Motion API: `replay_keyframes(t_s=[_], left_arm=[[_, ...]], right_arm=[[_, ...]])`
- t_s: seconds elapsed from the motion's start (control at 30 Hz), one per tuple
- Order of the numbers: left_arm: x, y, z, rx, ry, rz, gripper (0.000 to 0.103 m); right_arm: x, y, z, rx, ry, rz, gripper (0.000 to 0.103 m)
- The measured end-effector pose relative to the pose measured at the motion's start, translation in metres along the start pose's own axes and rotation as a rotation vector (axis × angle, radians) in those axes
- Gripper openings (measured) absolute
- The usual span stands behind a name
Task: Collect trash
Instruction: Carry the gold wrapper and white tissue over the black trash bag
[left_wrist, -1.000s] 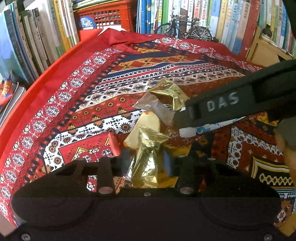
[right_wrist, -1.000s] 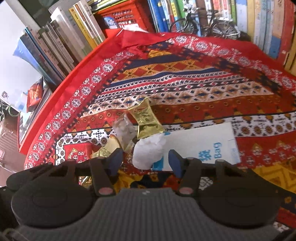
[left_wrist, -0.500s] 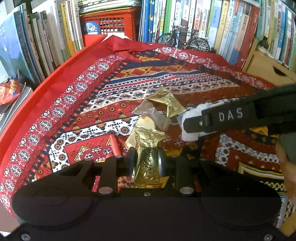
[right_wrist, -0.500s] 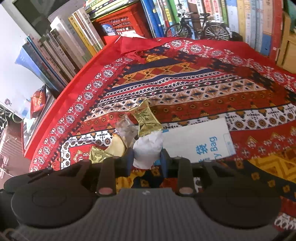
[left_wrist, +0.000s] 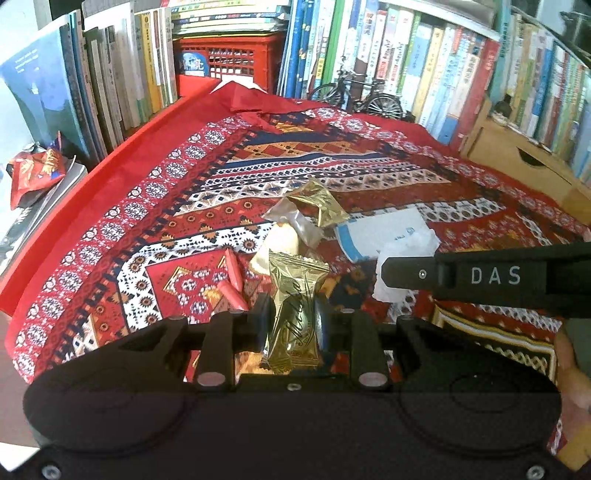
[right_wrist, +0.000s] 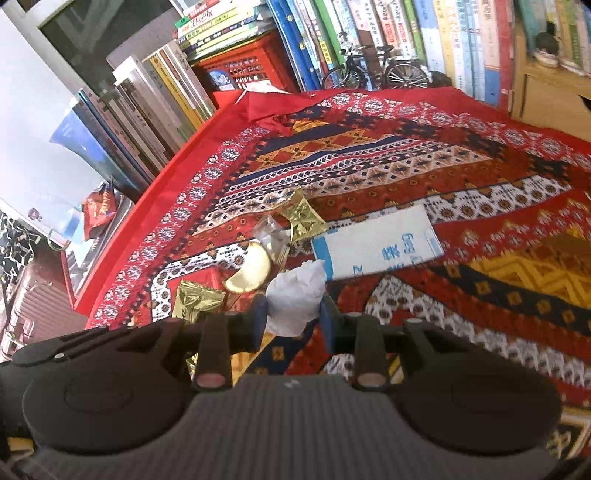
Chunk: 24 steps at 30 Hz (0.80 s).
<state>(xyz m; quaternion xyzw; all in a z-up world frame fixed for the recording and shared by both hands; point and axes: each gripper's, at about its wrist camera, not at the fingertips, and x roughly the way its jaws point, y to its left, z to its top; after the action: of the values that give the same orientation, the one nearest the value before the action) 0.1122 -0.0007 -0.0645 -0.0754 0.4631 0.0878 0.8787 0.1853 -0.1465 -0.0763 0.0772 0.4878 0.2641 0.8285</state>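
We take the white paper bag (right_wrist: 376, 247) — flat, rectangular, printed in blue — as our landmark on the surface, which is draped in a woven-pattern red cloth (left_wrist: 155, 192). Our left hand-held gripper (left_wrist: 290, 325) is clamped on a gold candy wrapper (left_wrist: 295, 317), shiny crinkled foil with serrated ends, held upright to the left of the bag. Our right hand-held gripper (right_wrist: 293, 319) is pinched on a crumpled white tissue (right_wrist: 295, 299) — soft, lumpy, just off the bag's near left corner. Beside the bag's left end lie a second gold foil wrapper (left_wrist: 319, 205), creased and folded, and a clear crinkled plastic wrapper (left_wrist: 299, 221) touching it. A rounded, glossy yellow wrapper piece (right_wrist: 251, 271) sits left of the tissue. Further left of the bag, two small red paper scraps (left_wrist: 232, 280) lie rolled into cones. Behind the bag stand a red plastic crate (left_wrist: 231, 59) and a small metal model bicycle (left_wrist: 360, 94).
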Motion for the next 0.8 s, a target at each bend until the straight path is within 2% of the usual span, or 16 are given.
replay_keyframes(t_s=[0.47, 0.8], left_arm=[[-0.075, 0.019, -0.056, 0.037, -0.03, -0.058, 0.023], [-0.121, 0.043, -0.099, 0.043, -0.045, -0.069, 0.023]], right_arm=[[-0.06, 0.04, -0.07, 0.022, -0.05, -0.042, 0.035], [-0.085, 0.078, -0.12, -0.012, -0.045, -0.061, 0.035]])
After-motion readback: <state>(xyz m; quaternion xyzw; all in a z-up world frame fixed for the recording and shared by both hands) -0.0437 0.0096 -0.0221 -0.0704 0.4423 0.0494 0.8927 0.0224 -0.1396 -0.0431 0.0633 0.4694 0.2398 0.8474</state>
